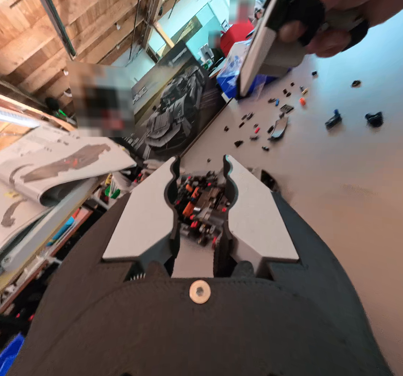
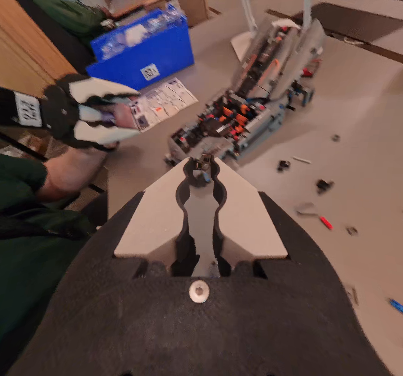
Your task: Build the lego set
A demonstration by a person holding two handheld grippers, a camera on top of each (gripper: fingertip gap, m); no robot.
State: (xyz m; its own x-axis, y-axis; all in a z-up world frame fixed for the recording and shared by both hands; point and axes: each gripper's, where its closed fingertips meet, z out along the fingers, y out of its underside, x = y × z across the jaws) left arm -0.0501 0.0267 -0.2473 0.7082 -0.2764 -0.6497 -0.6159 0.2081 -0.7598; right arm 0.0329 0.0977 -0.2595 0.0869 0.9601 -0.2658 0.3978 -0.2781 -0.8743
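The half-built grey lego car [image 2: 250, 108], with orange, red and black parts inside, lies on the beige table [image 2: 327, 104]. My right gripper [image 2: 202, 159] is shut on a small dark grey lego piece [image 2: 204, 161] at its fingertips, just in front of the car's near end. It also shows in the left wrist view [image 1: 243, 91], held by a hand. My left gripper [image 1: 201, 160] is open and empty. The car [image 1: 200, 204] shows through the gap between its fingers. In the right wrist view the left gripper [image 2: 135, 112] hangs in the air left of the car.
Loose small pieces [image 1: 272, 121] lie scattered on the table, also right of the car [image 2: 322, 184]. A blue bin of bags [image 2: 141, 56] and an instruction sheet [image 2: 165, 102] lie behind. The set's box [image 1: 174, 108] and open booklet [image 1: 54, 165] stand left. A white stand [image 2: 244, 17] rises behind the car. The left gripper's tips are roughly 11 centimeters from the right gripper's.
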